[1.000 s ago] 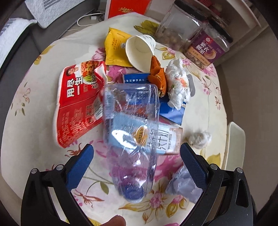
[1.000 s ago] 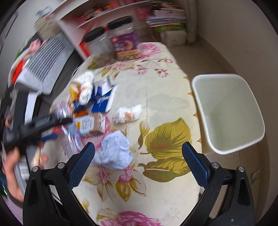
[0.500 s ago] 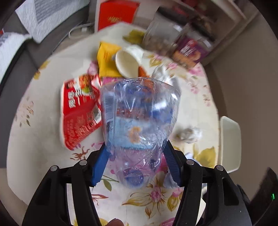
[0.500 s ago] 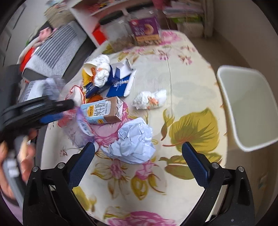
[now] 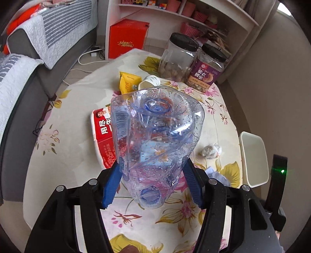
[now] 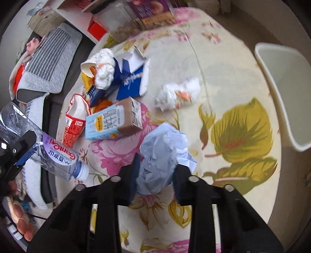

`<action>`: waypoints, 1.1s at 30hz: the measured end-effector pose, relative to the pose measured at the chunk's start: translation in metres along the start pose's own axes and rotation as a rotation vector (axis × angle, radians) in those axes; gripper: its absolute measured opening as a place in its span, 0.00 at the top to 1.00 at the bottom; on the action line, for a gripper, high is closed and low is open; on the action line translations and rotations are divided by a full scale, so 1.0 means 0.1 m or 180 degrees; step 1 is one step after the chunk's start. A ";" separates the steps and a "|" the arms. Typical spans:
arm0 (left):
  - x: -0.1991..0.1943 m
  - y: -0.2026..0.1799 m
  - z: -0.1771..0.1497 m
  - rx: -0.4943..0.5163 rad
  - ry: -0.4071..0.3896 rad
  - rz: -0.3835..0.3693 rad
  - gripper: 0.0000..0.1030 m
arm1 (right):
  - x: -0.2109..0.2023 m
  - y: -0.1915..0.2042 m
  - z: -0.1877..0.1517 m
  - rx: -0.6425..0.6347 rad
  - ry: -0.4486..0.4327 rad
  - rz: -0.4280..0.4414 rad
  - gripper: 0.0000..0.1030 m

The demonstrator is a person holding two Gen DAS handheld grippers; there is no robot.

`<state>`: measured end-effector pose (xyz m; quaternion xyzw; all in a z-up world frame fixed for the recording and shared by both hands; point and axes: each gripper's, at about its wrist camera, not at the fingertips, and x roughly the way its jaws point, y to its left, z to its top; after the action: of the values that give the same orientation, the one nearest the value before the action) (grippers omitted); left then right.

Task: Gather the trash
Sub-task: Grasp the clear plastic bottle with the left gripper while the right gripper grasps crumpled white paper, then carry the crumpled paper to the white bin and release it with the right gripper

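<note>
Bottle (image 5: 155,144), clamped in the left hand-held gripper (image 5: 152,185), points cap-down; right hand-held gripper (image 6: 155,175) pinches crumpled paper (image 6: 161,155).

- Home living room, clearly: a grey sofa (image 5: 29,81) draped with striped quilted throws (image 5: 58,29).
- White open shelving (image 5: 186,17) holds pink baskets.
- Round table in a floral cloth (image 5: 64,124), two black-lidded clear snack jars (image 5: 194,62) on it.
</note>
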<state>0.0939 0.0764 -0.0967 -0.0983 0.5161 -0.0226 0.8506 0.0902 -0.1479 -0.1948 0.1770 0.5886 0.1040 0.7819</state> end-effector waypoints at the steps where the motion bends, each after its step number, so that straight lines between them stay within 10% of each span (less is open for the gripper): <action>1: -0.01 0.02 -0.01 0.0009 -0.0012 0.0000 0.41 | -0.03 0.04 0.01 -0.0044 -0.0066 -0.0009 0.77; 33: -0.35 -0.22 -0.05 0.0096 -0.0858 0.0037 0.41 | -0.97 0.58 0.20 -0.0697 -0.1780 -0.0281 0.80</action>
<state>0.0747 0.0594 -0.0640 -0.0846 0.3972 -0.0120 0.9137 0.0844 -0.1343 -0.0807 0.0878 0.3429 0.0800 0.9318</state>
